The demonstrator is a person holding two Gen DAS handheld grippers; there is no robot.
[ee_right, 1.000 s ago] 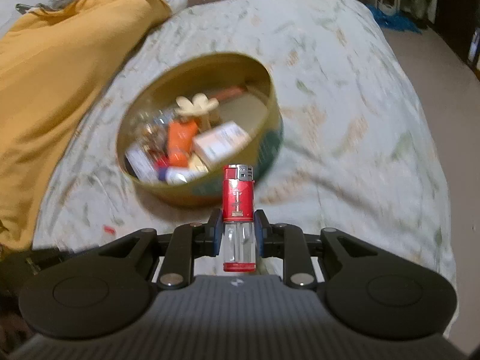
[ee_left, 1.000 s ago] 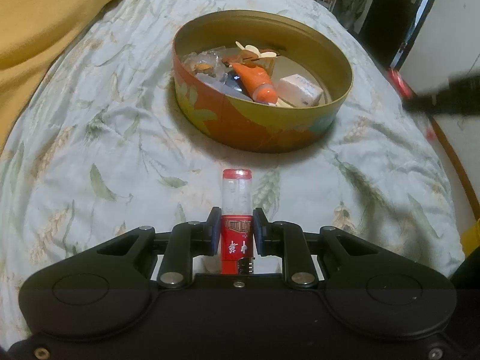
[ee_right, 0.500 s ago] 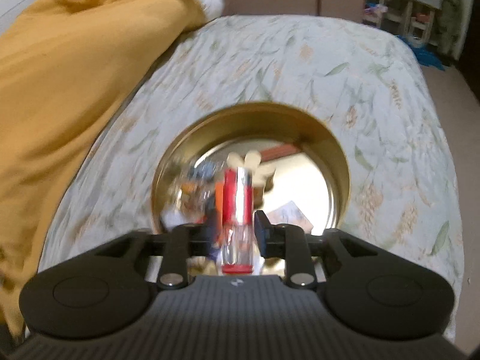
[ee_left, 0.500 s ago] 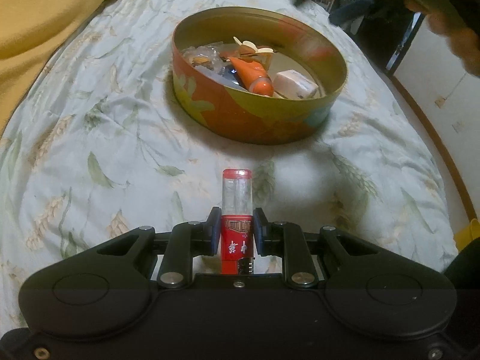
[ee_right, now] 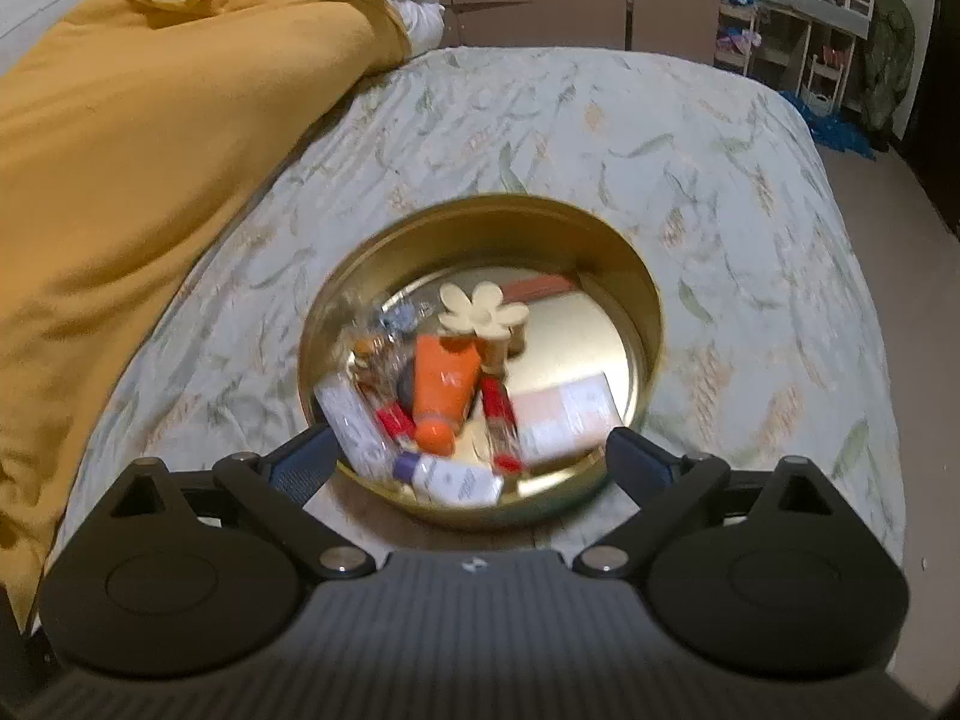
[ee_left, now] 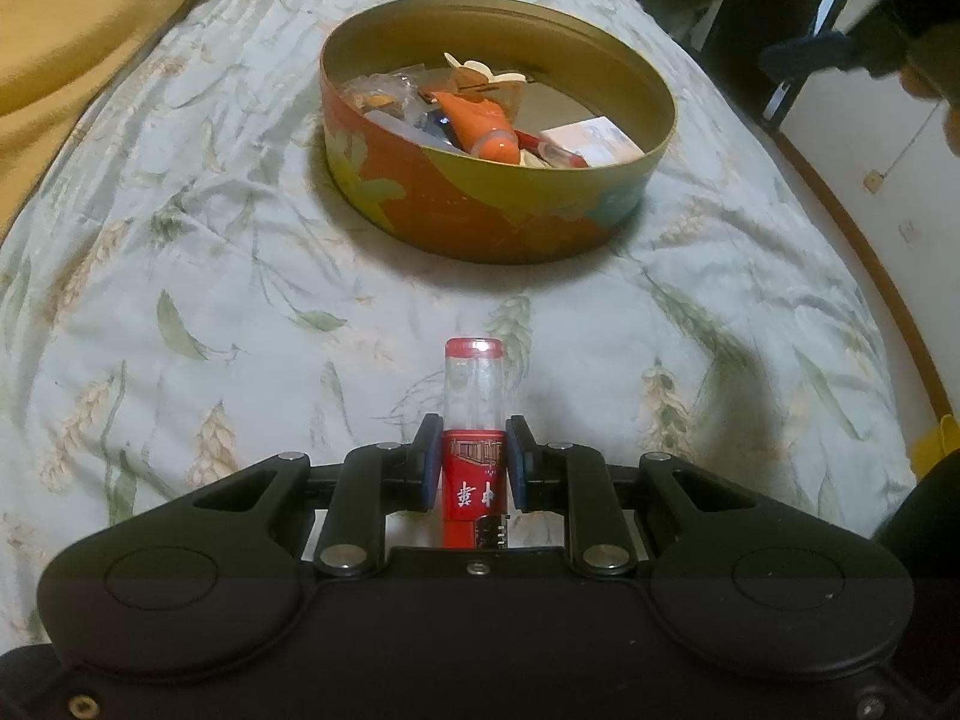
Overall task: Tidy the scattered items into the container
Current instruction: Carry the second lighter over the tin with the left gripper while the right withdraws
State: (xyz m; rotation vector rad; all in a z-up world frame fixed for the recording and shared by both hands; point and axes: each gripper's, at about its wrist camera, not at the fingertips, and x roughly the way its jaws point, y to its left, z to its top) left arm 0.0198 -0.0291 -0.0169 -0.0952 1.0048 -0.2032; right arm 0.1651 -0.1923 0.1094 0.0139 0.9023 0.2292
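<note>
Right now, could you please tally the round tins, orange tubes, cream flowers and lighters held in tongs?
Round tin: 1
Orange tube: 1
Cream flower: 1
Lighter held in the left tongs: 1
Total: 4

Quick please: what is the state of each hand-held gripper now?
Left hand-held gripper: closed on a red lighter.
Right hand-held gripper: open, jaws just opened, nothing between them, above the round tin.

Gold-lined round tin (ee_left: 480, 210) with orange floral outside, red-and-clear lighter (ee_left: 474, 420), orange tube (ee_right: 447, 390), pale leaf-print bedsheet (ee_left: 210, 276), mustard-yellow blanket (ee_right: 150, 180)
</note>
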